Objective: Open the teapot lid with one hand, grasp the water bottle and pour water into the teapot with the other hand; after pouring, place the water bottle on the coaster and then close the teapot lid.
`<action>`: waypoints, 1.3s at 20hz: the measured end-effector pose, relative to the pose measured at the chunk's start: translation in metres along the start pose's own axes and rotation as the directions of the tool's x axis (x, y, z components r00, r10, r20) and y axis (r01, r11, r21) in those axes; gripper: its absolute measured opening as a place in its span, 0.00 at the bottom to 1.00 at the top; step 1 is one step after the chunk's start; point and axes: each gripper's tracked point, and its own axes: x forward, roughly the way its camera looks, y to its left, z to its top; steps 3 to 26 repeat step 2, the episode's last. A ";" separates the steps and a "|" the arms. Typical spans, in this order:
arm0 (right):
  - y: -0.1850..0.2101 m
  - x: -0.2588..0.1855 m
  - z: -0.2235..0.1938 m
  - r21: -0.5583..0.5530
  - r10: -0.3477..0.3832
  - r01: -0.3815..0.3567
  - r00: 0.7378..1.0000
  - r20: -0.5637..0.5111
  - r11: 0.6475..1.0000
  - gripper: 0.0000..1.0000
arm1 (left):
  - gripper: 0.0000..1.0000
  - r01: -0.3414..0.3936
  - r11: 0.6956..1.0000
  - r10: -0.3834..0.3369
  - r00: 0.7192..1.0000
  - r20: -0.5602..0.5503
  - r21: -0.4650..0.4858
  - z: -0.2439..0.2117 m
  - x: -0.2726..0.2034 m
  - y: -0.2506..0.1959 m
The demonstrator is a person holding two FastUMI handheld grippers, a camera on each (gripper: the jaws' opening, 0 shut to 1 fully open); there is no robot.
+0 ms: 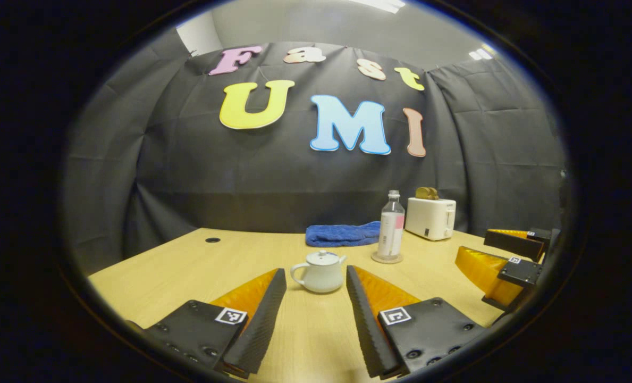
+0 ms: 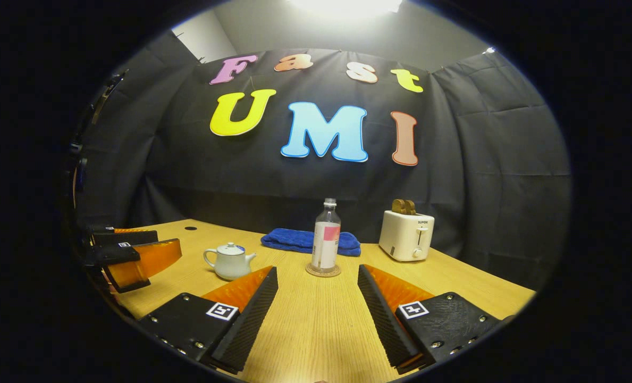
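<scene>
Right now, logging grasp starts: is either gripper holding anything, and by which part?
Nothing held. Left gripper and right gripper are both open and empty.

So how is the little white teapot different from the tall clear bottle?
The small white ceramic teapot is squat and round; the tall clear plastic water bottle is slim. The teapot is opaque with handle and spout; the bottle is see-through, labelled. The teapot sits on bare table, the bottle on a coaster. Both stand upright, closed.

bottle [image 2: 325,236] on coaster [image 2: 323,271], right of teapot [image 2: 229,261]
</scene>
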 end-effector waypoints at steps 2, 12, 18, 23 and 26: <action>-0.006 -0.005 0.001 -0.002 -0.013 0.013 1.000 0.002 1.000 0.94 | 0.72 0.002 1.000 -0.002 1.000 -0.005 -0.004 0.001 -0.008 -0.004; -0.006 -0.005 0.001 -0.002 -0.013 0.013 1.000 0.002 1.000 0.94 | 0.72 0.002 1.000 -0.002 1.000 -0.005 -0.004 0.001 -0.008 -0.004; -0.006 -0.005 0.001 -0.002 -0.013 0.013 1.000 0.002 1.000 0.94 | 0.72 0.002 1.000 -0.002 1.000 -0.005 -0.004 0.001 -0.008 -0.004; -0.006 -0.005 0.001 -0.002 -0.013 0.013 1.000 0.002 1.000 0.94 | 0.72 0.002 1.000 -0.002 1.000 -0.005 -0.004 0.001 -0.008 -0.004; -0.006 -0.005 0.001 -0.002 -0.013 0.013 1.000 0.002 1.000 0.94 | 0.72 0.002 1.000 -0.002 1.000 -0.005 -0.004 0.001 -0.008 -0.004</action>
